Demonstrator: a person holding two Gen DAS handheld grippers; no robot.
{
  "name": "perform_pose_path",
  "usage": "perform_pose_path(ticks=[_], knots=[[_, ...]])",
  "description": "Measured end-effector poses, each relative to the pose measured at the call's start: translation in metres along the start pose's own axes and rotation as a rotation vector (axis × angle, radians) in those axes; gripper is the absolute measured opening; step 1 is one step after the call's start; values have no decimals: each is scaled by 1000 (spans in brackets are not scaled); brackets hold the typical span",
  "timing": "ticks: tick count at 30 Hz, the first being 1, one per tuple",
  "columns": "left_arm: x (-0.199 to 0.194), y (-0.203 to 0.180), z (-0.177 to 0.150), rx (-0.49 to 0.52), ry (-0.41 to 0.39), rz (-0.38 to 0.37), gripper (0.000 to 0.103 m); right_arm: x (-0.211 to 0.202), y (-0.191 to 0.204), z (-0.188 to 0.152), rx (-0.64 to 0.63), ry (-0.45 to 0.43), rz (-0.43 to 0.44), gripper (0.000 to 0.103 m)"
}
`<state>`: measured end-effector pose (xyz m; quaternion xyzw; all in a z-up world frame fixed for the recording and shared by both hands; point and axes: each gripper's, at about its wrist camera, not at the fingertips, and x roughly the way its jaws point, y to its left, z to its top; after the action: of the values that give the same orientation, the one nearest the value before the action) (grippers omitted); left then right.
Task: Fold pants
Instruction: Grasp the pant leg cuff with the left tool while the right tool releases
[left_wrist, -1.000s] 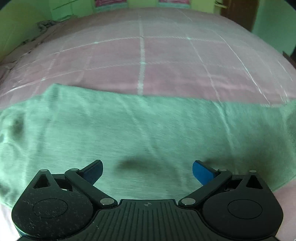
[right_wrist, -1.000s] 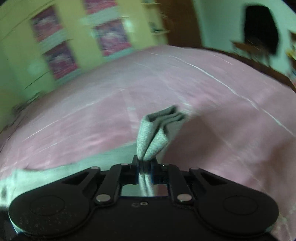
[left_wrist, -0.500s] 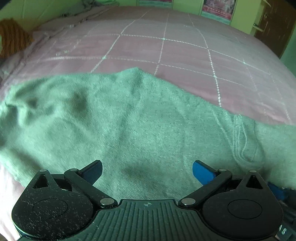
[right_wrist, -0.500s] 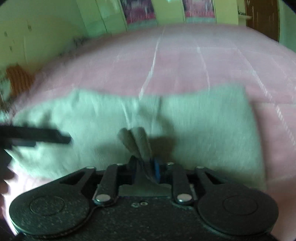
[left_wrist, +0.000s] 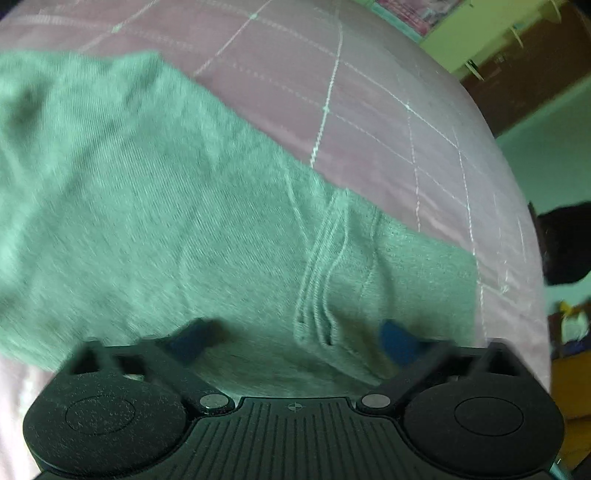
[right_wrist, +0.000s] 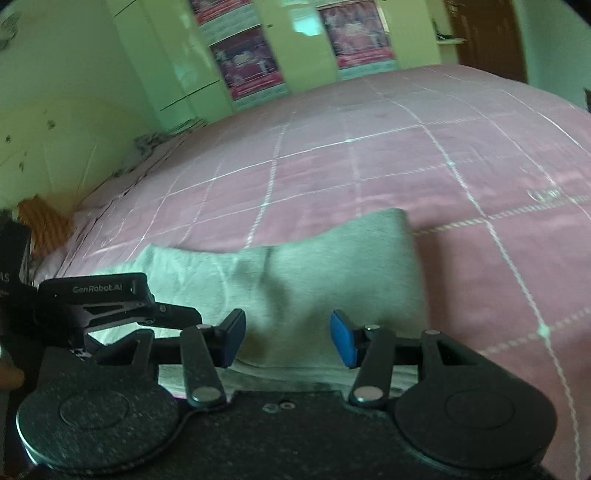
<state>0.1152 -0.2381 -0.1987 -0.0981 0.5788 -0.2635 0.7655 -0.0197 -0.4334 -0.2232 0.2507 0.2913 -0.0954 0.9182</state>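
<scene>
Both jaws spread wide right now, nothing pinched. The black left gripper with blue pads (left_wrist: 295, 341) is motion-blurred. The black right gripper with blue pads (right_wrist: 288, 341) sits just beside it.

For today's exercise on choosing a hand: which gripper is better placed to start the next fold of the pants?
Probably the left gripper: open, with the layered hems of the pants between its fingers. The right gripper, also open, faces plain cloth.

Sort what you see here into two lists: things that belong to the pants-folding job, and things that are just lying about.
Belongs to the job:
pants
left gripper, open
right gripper, open
bed, the work surface

Just lying about:
posters
orange cloth
brown door
</scene>
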Motion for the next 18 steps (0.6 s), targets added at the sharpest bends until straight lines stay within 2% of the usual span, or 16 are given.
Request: perform_pose_path(ticks=[1, 3, 4, 7, 8, 10, 15, 18], knots=[[4, -2, -2, -3, 10, 0, 60, -2, -4, -2, 14, -5, -4, 51], [10, -5, -3, -11, 17, -12, 35, -5, -11, -5, 34, -12, -9, 51], [12, -7, -3, -19, 24, -20, 31, -1, -11, -8, 40, -14, -13, 51], [17, -16, -5, -21, 5, 1, 30, 3, -19, -8, 67, -22, -15, 51], [17, -20, -6, -13, -9, 14, 21, 2, -21, -8, 72, -24, -17, 51], [14, -26, -7, -7, -33, 32, 17, 3, -23, -9, 81, -32, -23, 51], [-36, -30, 9, -4, -119, -53, 15, -2, -25, -5, 87, -61, -38, 51], [-71, -16, 23, 43, -166, -31, 15, -1, -22, 2, 79, -79, -31, 51]])
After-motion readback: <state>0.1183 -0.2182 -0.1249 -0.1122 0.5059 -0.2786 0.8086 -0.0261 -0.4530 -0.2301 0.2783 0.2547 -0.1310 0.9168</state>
